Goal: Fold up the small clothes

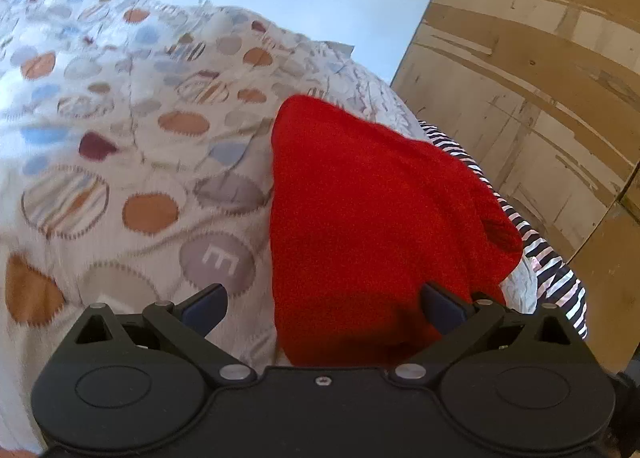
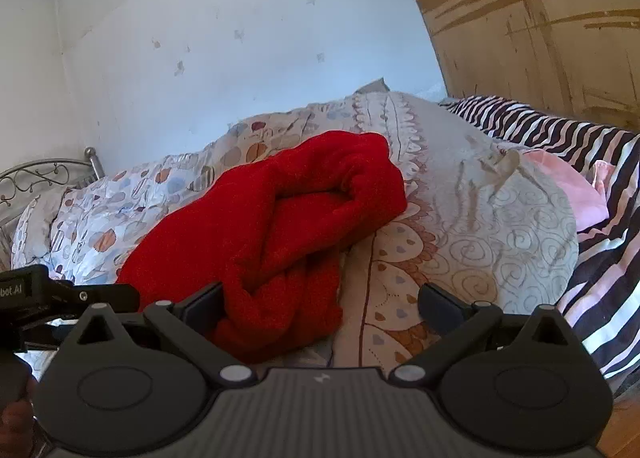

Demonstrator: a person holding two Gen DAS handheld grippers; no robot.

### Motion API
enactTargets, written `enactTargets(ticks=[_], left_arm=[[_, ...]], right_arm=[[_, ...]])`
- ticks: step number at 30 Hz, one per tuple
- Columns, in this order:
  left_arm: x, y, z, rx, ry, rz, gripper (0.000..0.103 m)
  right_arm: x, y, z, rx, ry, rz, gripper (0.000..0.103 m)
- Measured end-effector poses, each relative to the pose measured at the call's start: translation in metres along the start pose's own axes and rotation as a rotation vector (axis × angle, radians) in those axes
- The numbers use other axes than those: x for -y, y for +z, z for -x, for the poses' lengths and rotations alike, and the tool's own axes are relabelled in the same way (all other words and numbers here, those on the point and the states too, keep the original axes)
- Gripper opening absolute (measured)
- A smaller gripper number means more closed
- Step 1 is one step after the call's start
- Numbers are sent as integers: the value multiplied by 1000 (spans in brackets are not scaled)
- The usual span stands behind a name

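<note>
A red knitted garment [image 1: 372,218] lies bunched on the patterned bedspread [image 1: 120,138]. In the left wrist view my left gripper [image 1: 324,308] stands wide open right at the garment's near edge; its right finger [image 1: 444,306] rests over the red cloth, its left finger over the spread. In the right wrist view the same red garment [image 2: 280,226] lies in loose folds. My right gripper [image 2: 320,306] is wide open, with the garment's near end beside its left finger [image 2: 200,310] and bare bedspread [image 2: 400,298] in front of the right one. Neither gripper's pads press on cloth.
A black-and-white striped cloth [image 2: 560,138] and a pink piece [image 2: 560,186] lie at the bed's right side. A wooden cabinet [image 1: 540,78] stands to the right, a pale wall [image 2: 240,38] behind. A metal bed rail [image 2: 40,178] is at the far left. The left gripper's body [image 2: 40,298] shows at the left edge.
</note>
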State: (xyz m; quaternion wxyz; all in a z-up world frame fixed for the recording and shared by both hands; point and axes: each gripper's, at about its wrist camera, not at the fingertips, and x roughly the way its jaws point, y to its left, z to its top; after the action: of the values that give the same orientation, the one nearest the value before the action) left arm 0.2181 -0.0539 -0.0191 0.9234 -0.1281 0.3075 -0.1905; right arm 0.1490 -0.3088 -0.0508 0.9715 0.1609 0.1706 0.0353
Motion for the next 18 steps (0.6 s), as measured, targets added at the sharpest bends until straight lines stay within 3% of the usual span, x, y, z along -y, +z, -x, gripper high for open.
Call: enactTargets(ticks=[18], left_arm=[[-2, 0, -1, -13, 2, 28, 102]], right_arm=[[0, -2, -1, 17, 2, 15, 103]])
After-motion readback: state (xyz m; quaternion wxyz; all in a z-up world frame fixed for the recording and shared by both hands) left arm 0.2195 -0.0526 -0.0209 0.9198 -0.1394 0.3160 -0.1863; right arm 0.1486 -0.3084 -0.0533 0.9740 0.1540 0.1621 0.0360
